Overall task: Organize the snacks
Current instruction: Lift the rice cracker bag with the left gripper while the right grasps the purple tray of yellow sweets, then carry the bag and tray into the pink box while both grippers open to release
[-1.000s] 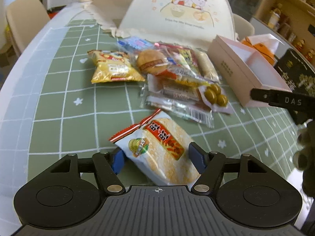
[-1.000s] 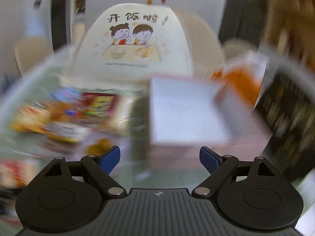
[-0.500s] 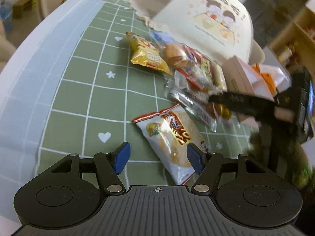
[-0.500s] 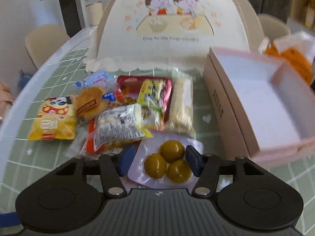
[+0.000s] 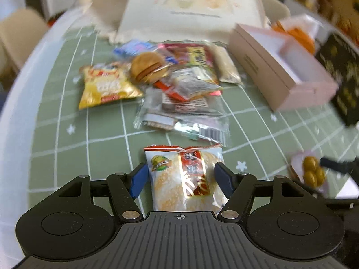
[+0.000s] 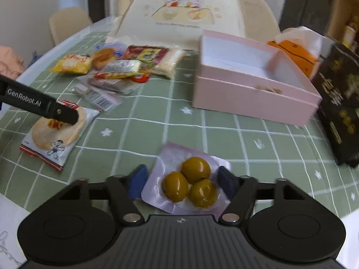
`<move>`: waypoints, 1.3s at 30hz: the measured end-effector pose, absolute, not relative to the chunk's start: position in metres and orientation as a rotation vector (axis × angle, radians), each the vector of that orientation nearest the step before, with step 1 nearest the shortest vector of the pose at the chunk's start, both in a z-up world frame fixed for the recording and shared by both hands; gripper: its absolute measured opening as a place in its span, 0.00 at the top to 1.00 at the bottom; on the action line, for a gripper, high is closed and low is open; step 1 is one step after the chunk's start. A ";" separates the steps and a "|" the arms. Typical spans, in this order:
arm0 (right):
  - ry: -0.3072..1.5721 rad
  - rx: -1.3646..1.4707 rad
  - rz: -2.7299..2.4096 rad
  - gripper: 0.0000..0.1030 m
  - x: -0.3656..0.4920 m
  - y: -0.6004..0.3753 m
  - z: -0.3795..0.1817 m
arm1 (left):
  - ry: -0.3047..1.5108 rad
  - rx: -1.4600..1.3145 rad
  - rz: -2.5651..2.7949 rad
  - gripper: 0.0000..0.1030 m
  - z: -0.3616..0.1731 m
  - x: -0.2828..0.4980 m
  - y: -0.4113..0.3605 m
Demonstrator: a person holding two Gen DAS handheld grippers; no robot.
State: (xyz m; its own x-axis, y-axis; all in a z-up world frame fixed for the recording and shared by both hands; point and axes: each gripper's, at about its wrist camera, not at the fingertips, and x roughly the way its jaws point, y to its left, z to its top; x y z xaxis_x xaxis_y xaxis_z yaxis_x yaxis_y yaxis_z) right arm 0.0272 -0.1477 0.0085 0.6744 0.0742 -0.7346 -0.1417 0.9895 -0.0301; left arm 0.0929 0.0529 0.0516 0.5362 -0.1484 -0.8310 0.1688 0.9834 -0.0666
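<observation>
Left gripper (image 5: pixel 180 180) closed on rice cracker packet (image 5: pixel 186 179) between its fingers, right gripper (image 6: pixel 181 180) likewise clamped on pouch of green olives (image 6: pixel 190 183), snack pile (image 5: pixel 175 85) farther ahead on green tablecloth (image 6: pixel 224 139), open pink box (image 6: pixel 253 85) beyond, ahead-right of both.

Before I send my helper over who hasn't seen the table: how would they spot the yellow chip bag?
Start at the green checked tablecloth and find the heap of snacks in front of the big cream food cover. The yellow chip bag lies at the heap's left edge, beside the round brown bun. It is the only all-yellow packet there.
</observation>
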 end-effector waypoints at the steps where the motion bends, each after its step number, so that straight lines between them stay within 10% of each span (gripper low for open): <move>1: 0.824 -0.051 0.119 0.17 0.029 -0.153 0.006 | 0.986 0.058 -0.187 0.33 0.055 0.088 0.049; 10: 0.749 -0.010 0.112 0.02 0.029 -0.161 -0.005 | 1.044 0.128 -0.166 0.33 0.057 0.070 0.025; 16: 0.747 -0.014 0.119 0.01 0.026 -0.161 -0.005 | 1.065 0.128 -0.190 0.10 0.047 0.080 0.010; 39: 0.843 0.073 0.031 0.05 0.025 -0.172 0.006 | 1.015 0.016 -0.164 0.21 0.038 0.095 0.049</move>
State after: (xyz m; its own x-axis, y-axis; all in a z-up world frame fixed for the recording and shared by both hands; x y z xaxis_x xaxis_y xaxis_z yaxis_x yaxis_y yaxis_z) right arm 0.0245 -0.1723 0.0056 0.6648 0.0561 -0.7449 0.0020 0.9970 0.0769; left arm 0.0946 0.0492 0.0375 0.5166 -0.1293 -0.8464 0.1445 0.9875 -0.0627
